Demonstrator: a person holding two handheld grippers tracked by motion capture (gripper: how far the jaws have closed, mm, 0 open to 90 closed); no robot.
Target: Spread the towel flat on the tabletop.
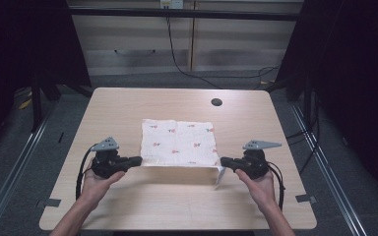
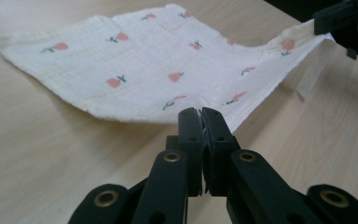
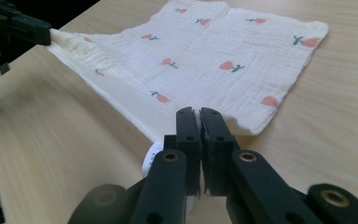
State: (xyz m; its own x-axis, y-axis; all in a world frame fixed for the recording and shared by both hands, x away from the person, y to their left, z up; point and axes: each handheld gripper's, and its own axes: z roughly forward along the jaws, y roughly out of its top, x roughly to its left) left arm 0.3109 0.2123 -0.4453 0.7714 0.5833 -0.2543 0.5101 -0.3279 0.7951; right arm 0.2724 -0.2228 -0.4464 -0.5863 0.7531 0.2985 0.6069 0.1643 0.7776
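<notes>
Your light wooden tabletop (image 1: 128, 206) carries a white cloth (image 1: 177, 142) printed with small red fruit, lying flat near its middle. Your left tongs (image 1: 139, 160) are clamped tight on the cloth's near left corner, and your right tongs (image 1: 222, 162) on its near right corner. That near edge hangs taut between them, just above the wood.

Cloth (image 1: 177, 142) lies spread at table (image 1: 128, 206) centre, near edge lifted. Left gripper (image 1: 137, 160) pinches its 7 o'clock corner, right gripper (image 1: 223, 162) its 5 o'clock corner. Round hole (image 1: 216, 102) sits at 1 o'clock.
</notes>
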